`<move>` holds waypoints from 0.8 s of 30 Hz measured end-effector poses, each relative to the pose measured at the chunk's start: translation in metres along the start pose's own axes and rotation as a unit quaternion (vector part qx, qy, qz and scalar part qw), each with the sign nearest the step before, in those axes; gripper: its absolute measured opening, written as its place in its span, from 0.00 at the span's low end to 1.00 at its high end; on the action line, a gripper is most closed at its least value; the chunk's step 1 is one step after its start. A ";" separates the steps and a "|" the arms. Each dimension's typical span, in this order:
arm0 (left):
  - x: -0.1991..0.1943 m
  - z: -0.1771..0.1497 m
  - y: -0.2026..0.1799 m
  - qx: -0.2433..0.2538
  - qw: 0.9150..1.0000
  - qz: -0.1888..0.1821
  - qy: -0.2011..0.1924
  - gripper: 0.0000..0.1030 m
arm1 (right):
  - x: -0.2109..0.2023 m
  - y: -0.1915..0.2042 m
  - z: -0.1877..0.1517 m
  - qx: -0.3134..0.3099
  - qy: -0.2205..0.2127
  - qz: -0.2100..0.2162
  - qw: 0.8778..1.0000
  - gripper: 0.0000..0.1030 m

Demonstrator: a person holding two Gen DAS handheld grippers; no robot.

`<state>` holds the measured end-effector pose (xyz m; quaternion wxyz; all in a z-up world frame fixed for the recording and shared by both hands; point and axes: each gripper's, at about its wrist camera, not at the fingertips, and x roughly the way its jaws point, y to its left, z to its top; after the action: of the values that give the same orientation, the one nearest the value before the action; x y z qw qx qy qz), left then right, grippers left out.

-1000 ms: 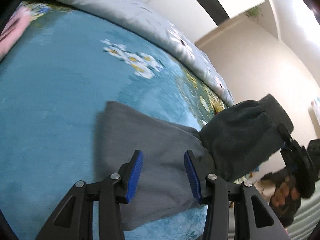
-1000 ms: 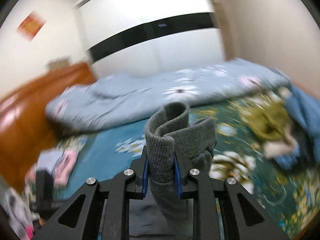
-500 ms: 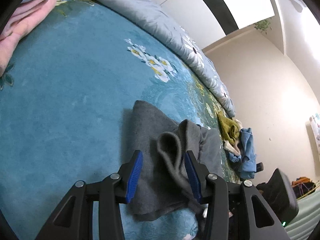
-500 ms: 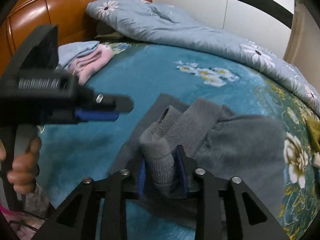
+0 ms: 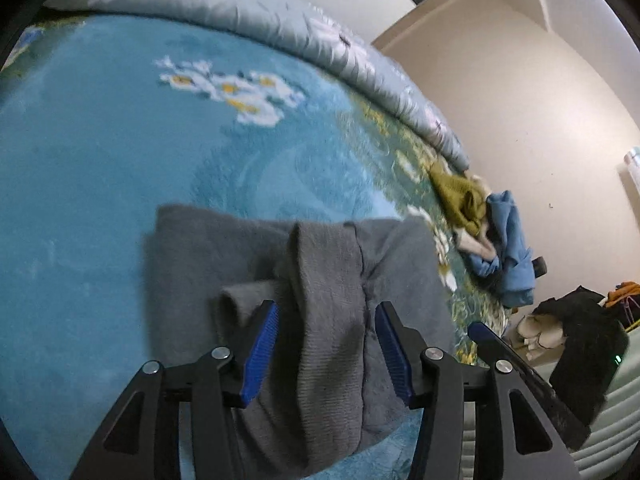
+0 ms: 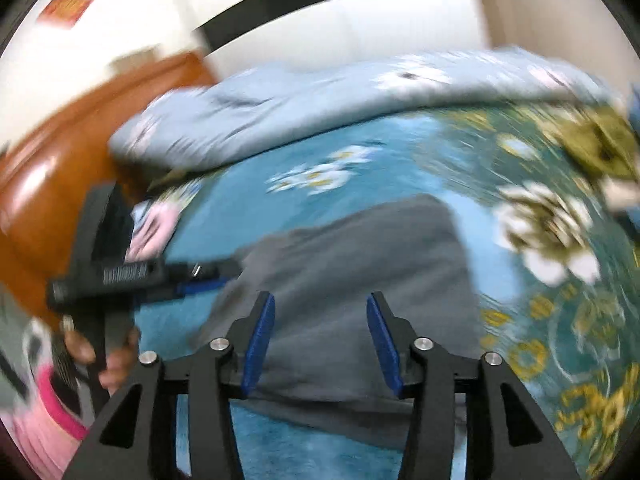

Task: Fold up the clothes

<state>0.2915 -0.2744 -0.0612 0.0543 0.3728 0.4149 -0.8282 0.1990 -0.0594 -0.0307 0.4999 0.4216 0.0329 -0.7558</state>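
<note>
- Released since half a second ago: right gripper [image 6: 322, 340] no longer clamps the ribbed cuff, jaws now spread wide with nothing between them, only the grey garment [image 6: 360, 272] lying beneath.
- Lifted and swung meanwhile, right view now blurred, looking far across the bed toward the rolled quilt [image 6: 320, 108] and the wooden headboard [image 6: 52, 176].
- Left gripper [image 5: 328, 352] unchanged in spread: jaws wide apart, gripping nothing, hovering over the near edge of the grey garment [image 5: 256, 264].
- Grey garment flat on the teal floral blanket [image 5: 92, 168], near the front edge of the bed, a ribbed sleeve [image 5: 332, 304] folded over its middle and running toward the near side, cuff [image 5: 240, 300] by the left blue pad.
- Left gripper [image 6: 120, 280] visible at the left of the right view, held in the left hand [image 6: 108, 356], its tip just at the garment's left edge; contact impossible to judge through the blur.
- Heap of olive and blue clothes [image 5: 488, 232] at the far right of the bed, well apart from the garment.
- Pink folded item [image 6: 156, 232] at the far left, near the headboard.
</note>
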 end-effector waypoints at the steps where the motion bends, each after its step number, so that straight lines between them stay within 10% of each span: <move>1: 0.002 -0.002 -0.001 0.003 1.000 -0.001 0.001 0.53 | 0.001 -0.012 -0.002 0.024 0.007 -0.003 1.000 0.51; 8: 0.013 -0.014 -0.011 0.021 1.000 -0.004 0.012 0.50 | 0.014 -0.039 -0.017 0.081 0.030 0.003 0.996 0.51; 14: -0.007 -0.016 -0.005 -0.008 0.998 -0.060 -0.015 0.08 | 0.012 -0.047 -0.014 0.095 0.025 0.009 0.995 0.51; 24: -0.063 -0.007 -0.013 0.009 0.993 -0.101 -0.062 0.08 | 0.008 -0.050 -0.013 0.097 0.020 0.023 0.995 0.51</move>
<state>0.3355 -0.2743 -0.0139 -0.0074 0.2779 0.4383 -0.8548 0.1661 -0.0341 -0.0631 0.4729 0.4842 -0.0403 -0.7351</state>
